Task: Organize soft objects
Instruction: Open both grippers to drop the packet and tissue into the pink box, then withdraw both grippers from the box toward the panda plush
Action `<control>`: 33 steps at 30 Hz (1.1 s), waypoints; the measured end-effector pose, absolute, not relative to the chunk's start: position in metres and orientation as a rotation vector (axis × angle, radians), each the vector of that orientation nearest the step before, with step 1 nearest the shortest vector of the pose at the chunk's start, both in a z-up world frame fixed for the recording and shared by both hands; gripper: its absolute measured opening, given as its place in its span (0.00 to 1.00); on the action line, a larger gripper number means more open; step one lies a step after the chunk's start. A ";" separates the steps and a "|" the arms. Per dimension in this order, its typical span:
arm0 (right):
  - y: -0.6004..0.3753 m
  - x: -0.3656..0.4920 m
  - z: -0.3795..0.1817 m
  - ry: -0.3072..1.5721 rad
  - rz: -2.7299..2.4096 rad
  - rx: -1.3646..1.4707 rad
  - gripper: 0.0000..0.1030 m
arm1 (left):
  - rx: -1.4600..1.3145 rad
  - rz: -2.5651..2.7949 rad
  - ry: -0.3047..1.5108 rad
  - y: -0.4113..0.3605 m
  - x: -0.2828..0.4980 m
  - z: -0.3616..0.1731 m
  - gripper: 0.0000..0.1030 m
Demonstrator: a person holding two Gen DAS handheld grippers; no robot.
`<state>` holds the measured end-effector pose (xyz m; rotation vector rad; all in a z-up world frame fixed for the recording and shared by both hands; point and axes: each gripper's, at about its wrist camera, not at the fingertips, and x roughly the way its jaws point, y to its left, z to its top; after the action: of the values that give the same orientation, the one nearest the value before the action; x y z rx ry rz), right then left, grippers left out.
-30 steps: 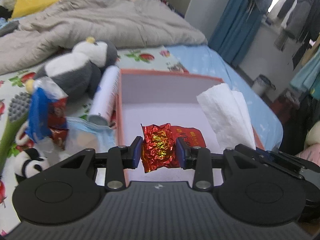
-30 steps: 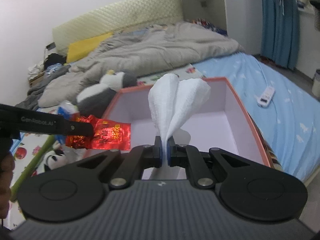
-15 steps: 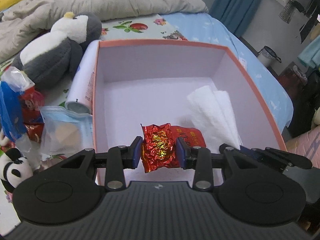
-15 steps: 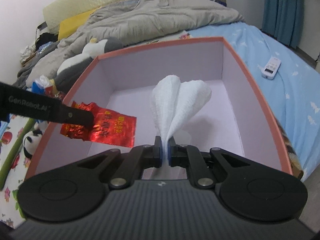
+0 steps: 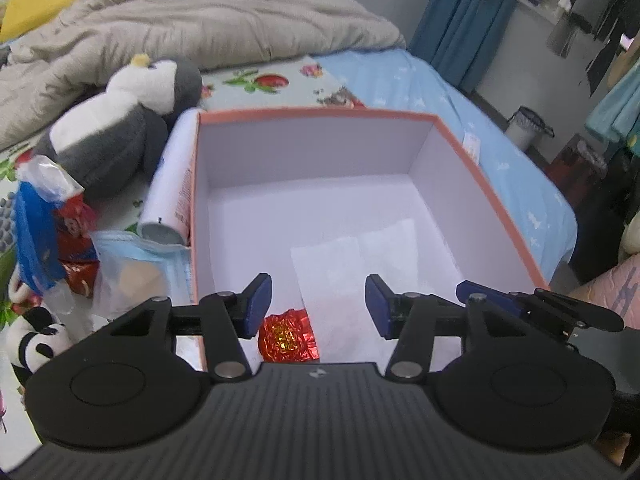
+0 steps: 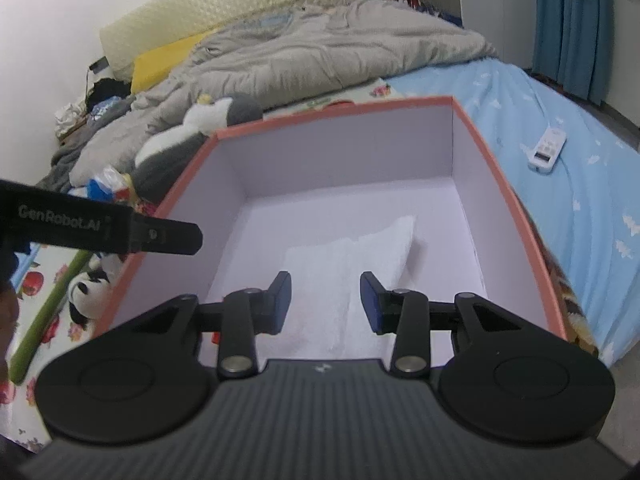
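A pink-rimmed box point(image 5: 472, 152) with a white inside stands on the bed; it also shows in the right wrist view point(image 6: 500, 176). A red foil packet point(image 5: 286, 340) and a white folded tissue point(image 5: 340, 276) lie on its floor near the front wall. My left gripper point(image 5: 318, 306) is open and empty above them. My right gripper point(image 6: 325, 302) is open and empty over the tissue point(image 6: 360, 256). The left gripper's arm point(image 6: 120, 230) crosses the right wrist view at the left.
Left of the box lie a grey penguin plush point(image 5: 116, 132), a white tube point(image 5: 172, 188), a blue face-mask pack point(image 5: 132, 268), snack bags point(image 5: 48, 216) and a small panda plush point(image 5: 32, 344). A grey duvet point(image 5: 200, 20) lies behind. A white remote point(image 6: 546, 148) lies on the blue sheet.
Both grippers opened. The red foil packet and the tissue dropped from them onto the box floor. Both grippers pulled back slightly.
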<state>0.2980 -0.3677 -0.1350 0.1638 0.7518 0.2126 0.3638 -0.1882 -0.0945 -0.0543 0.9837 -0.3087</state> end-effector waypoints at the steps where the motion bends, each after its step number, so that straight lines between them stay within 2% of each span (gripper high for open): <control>1: -0.367 0.295 -0.130 0.738 0.214 0.164 0.40 | -0.059 -0.309 0.972 -0.187 0.361 -0.091 0.56; 18: -0.338 0.239 -0.050 0.512 0.306 0.151 0.40 | -0.154 -0.290 0.739 -0.137 0.275 -0.011 0.56; 33: -0.292 0.209 -0.039 0.495 0.389 0.117 0.40 | -0.210 -0.192 0.676 -0.068 0.222 0.000 0.58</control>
<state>0.2088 -0.2918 -0.0394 0.1166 0.4946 0.3891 0.2217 -0.0676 -0.0003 -0.2102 0.6758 -0.1921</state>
